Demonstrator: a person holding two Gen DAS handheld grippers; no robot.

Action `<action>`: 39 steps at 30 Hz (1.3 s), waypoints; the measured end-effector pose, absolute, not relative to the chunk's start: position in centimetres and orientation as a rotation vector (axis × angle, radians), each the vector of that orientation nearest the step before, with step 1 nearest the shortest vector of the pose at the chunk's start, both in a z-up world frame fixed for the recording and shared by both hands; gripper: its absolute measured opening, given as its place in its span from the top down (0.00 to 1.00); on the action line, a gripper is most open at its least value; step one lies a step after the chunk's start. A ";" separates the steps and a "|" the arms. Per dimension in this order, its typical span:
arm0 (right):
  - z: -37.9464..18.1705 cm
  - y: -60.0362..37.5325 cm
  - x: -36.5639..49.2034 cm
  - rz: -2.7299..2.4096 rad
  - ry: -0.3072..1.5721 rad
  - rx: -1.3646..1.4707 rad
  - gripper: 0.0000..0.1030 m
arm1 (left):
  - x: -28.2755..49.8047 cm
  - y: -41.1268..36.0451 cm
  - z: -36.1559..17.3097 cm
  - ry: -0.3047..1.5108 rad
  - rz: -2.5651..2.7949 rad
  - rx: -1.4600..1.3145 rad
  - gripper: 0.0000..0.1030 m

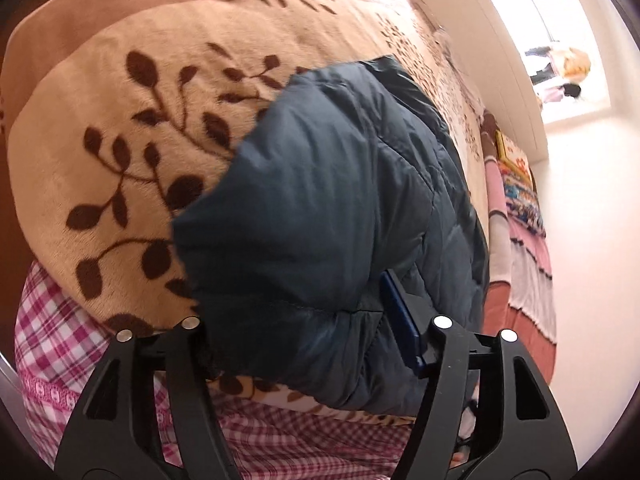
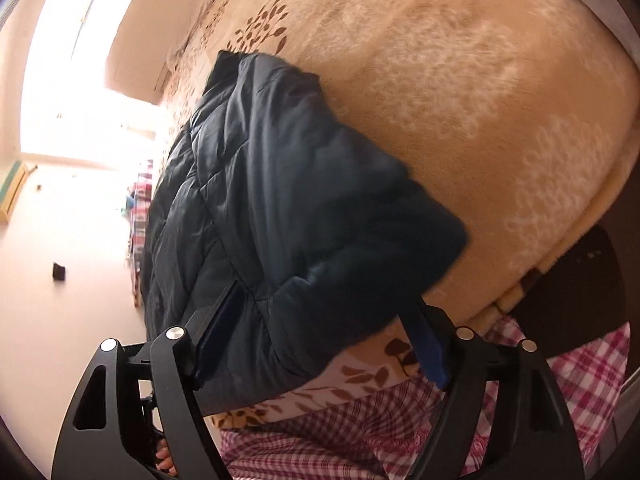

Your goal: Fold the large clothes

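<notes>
Dark padded jacket (image 1: 328,208) lies folded on the bed's leaf-print blanket (image 1: 120,120). Left claw (image 1: 312,344) and right claw (image 2: 320,344) are seen spread, straddling its 6 o'clock edge, nothing gripped; fold judged laid, regrasp needed next

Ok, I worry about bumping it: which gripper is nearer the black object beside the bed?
Right. The right gripper straddles the jacket end beside the black object; the left gripper straddles the jacket's opposite end, where that object is out of view.
</notes>
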State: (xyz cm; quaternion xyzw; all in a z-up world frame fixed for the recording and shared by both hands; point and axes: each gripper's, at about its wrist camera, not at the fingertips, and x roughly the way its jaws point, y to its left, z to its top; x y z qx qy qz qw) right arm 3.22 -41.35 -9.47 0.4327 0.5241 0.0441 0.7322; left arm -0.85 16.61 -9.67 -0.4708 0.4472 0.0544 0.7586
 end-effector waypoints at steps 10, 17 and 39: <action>-9.3 -40.3 0.8 0.150 1.230 0.920 0.20 | -3.8 16.8 -10.6 1.011 0.108 -1.098 0.27; -9.2 -38.1 -0.8 0.199 1.252 0.826 0.19 | -4.6 15.6 -10.7 1.028 0.067 -1.073 0.27; -5.5 -33.8 -3.2 -0.015 1.167 0.453 0.19 | -3.3 12.9 -8.2 0.980 -0.010 -0.610 0.26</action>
